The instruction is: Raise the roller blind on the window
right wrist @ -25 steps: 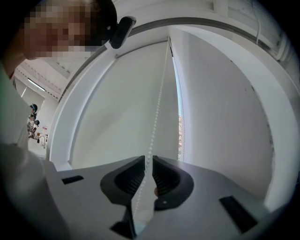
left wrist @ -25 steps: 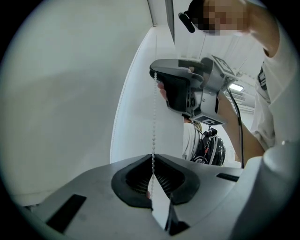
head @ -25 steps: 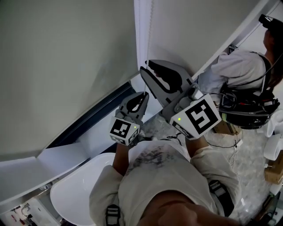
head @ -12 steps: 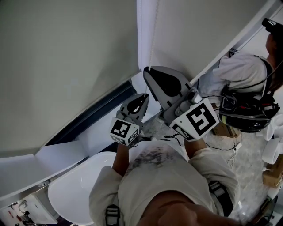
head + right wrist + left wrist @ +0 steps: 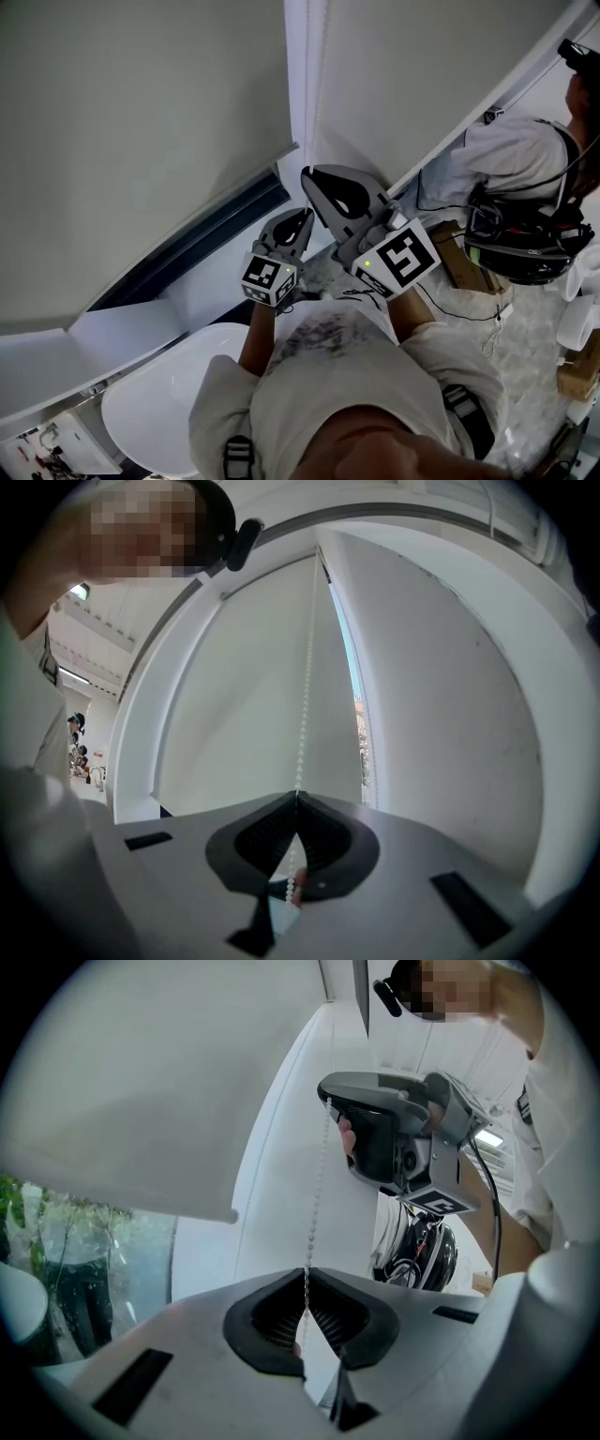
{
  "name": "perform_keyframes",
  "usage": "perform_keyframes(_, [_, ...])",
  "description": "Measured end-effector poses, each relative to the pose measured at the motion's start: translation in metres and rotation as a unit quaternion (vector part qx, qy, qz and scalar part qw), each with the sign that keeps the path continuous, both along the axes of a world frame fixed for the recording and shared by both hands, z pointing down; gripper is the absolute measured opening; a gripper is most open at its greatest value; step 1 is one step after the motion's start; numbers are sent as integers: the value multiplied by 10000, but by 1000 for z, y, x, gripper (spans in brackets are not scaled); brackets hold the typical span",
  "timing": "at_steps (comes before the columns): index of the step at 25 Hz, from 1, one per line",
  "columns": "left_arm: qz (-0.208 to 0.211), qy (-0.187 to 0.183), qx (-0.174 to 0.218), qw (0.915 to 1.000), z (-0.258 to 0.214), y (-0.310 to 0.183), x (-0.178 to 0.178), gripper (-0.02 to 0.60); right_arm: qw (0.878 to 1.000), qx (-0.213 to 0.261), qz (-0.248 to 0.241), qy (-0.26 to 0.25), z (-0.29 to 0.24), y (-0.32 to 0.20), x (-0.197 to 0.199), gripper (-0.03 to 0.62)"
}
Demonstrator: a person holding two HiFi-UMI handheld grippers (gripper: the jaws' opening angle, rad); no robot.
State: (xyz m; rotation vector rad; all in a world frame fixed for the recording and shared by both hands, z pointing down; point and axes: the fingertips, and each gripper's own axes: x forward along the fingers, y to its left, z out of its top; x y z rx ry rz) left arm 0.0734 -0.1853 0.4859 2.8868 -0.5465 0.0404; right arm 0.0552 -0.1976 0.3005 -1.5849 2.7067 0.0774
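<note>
Both tongs are clamped on the bead chain (image 5: 317, 1194). The left gripper (image 5: 306, 1277) has its jaws pinched together at the tips w/ the chain running up out of them. The right gripper (image 5: 297, 797) is closed the same way on the same chain, higher up. Below each pair of jaws only a short bit of chain shows through the gap; the rest is hidden behind the gripper bodies. From the head view the chain is a faint line, hard to follow.

The roller blind (image 5: 141, 122) fills the left side, and its top is cut off by the frame. Its bottom bar hangs partway up, leaving a strip of window glass (image 5: 56, 1269) bare beneath (blurry greenery outside). A second pale panel (image 5: 422, 66) hangs to the right of the chain.

Near left there's a white rounded fixture (image 5: 159, 403), tub or basin, can't tell. At far right a second person (image 5: 506, 150) stands, partly out of frame, on a pale speckled floor (image 5: 534, 328).
</note>
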Motion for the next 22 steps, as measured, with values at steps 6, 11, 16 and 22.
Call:
perform_keyframes(6, [-64,-38,-154,9999,25,-2,-1,17,9999,-104,-30,61,24,0,1,61])
perform_keyframes(11, [-116,-161,-281,9994,50,-1,2,17,9996,-252,-66,131,48,2,4,61])
perform_keyframes(16, [-151,-171,-399,9989,70,0,-5,17,9987,-417,-155,246,69,4,-5,61])
perform_keyframes(22, [-108,-183,-607,9979,96,6,-7,17,9975,-611,-176,303,92,10,-7,61])
